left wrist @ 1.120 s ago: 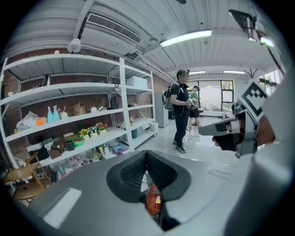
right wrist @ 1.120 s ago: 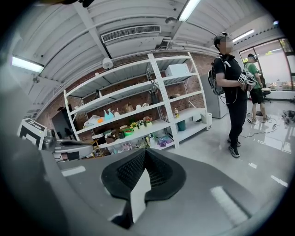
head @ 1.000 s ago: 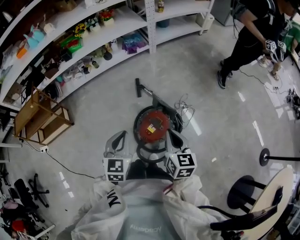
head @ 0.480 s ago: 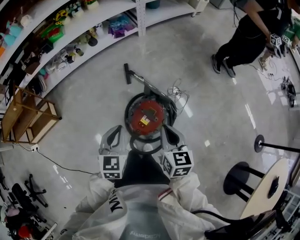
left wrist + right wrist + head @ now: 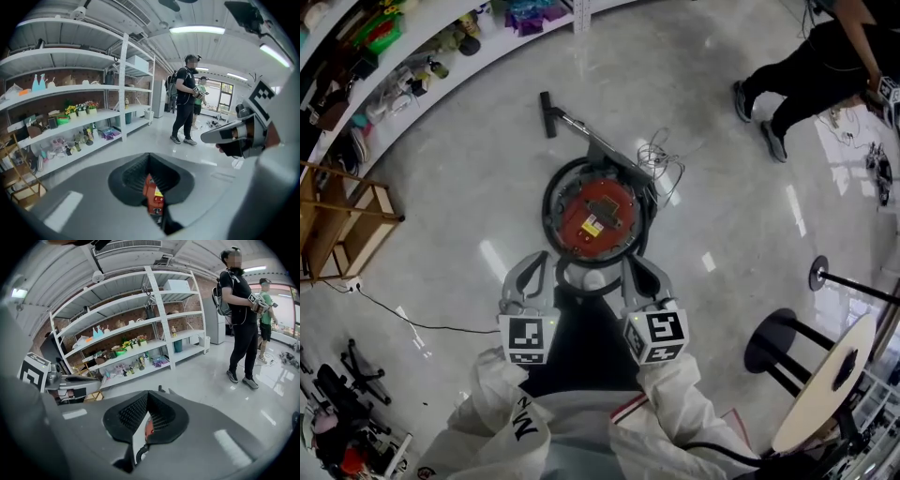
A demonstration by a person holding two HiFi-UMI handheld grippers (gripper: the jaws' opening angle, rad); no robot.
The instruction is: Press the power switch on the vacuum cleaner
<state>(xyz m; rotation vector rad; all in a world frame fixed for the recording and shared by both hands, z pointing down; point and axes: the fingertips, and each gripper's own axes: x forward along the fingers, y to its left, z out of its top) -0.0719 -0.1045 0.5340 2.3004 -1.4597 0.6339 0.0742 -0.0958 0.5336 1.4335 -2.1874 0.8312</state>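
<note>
Head view, vacuum cleaner (image 5: 595,217): round canister on the floor, red lid up, black rim.
Head view, label: a small yellow-and-white sticker on the red lid; its print is too small to read.
Head view, left claw (image 5: 536,262): just this side of the vacuum cleaner, to its left, tips pressed together, holding nothing.
Head view, right claw (image 5: 636,266): just this side of the vacuum cleaner, to its right, tips together, holding nothing.
Head view, marker cubes: black-and-white square codes, no words.
Head view, nozzle (image 5: 547,101): beyond the vacuum cleaner, on the end of its wand.
Head view, loose cord (image 5: 661,155): tangled beside the vacuum cleaner's far right.
Head view, shelves (image 5: 412,56): well beyond the vacuum cleaner, to the left.
Left gripper view, left claw (image 5: 150,168): shut; a red strip of the vacuum cleaner (image 5: 151,199) shows through the narrow slit.
Right gripper view, right claw (image 5: 147,401): shut; a sliver of red lid (image 5: 147,430) and black hose (image 5: 139,453) show below it.
Right gripper view, person (image 5: 241,315): standing well beyond the vacuum cleaner.
</note>
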